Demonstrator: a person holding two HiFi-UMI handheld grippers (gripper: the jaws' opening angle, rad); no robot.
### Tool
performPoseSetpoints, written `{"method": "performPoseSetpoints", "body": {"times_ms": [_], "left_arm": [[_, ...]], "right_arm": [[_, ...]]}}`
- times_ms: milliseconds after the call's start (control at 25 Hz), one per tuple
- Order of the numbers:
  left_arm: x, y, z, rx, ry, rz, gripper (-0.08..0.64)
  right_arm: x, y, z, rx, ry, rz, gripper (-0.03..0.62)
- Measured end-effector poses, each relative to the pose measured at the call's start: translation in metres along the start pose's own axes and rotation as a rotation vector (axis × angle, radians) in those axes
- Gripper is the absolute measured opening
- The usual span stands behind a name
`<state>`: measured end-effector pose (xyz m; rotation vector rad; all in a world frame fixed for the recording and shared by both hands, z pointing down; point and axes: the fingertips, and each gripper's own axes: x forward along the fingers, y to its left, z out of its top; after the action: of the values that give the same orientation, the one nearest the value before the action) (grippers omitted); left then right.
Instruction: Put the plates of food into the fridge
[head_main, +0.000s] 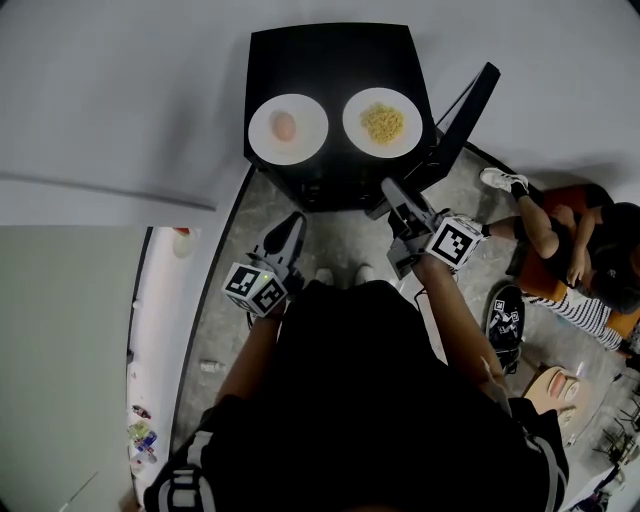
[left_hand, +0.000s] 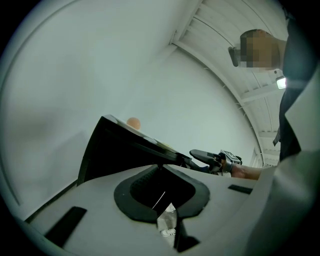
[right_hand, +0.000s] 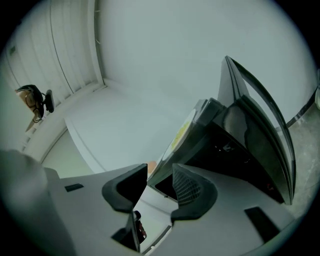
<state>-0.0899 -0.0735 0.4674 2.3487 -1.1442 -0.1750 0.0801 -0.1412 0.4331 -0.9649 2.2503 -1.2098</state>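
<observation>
Two servings sit side by side on a black table (head_main: 330, 60): a left plate (head_main: 262, 130) with a pinkish lump (head_main: 284, 126), too small to identify, and a right plate (head_main: 411, 128) of yellow noodles (head_main: 382, 122). The right gripper (head_main: 393, 188) hovers by the table's front edge, jaws apart and empty. The left gripper (head_main: 293, 222), farther from the table, has its jaws together on nothing. Seated people (head_main: 560, 240) are cut off at the right.
</observation>
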Motion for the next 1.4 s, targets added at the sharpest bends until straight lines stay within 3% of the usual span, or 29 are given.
{"method": "performPoseSetpoints", "body": {"times_ms": [440, 960, 1400], "left_arm": [[0.008, 0.016, -0.001, 0.009, 0.018, 0.046, 0.023], [0.014, 0.018, -0.006, 0.001, 0.063, 0.042, 0.023], [0.000, 0.016, -0.004, -0.006, 0.054, 0.047, 0.023]], "right_arm": [[0.021, -0.013, 0.013, 0.077, -0.025, -0.002, 0.150], [0.034, -0.033, 0.027, 0.227, -0.074, -0.027, 0.152], [0.042, -0.034, 0.031, 0.276, -0.089, -0.019, 0.139]]}}
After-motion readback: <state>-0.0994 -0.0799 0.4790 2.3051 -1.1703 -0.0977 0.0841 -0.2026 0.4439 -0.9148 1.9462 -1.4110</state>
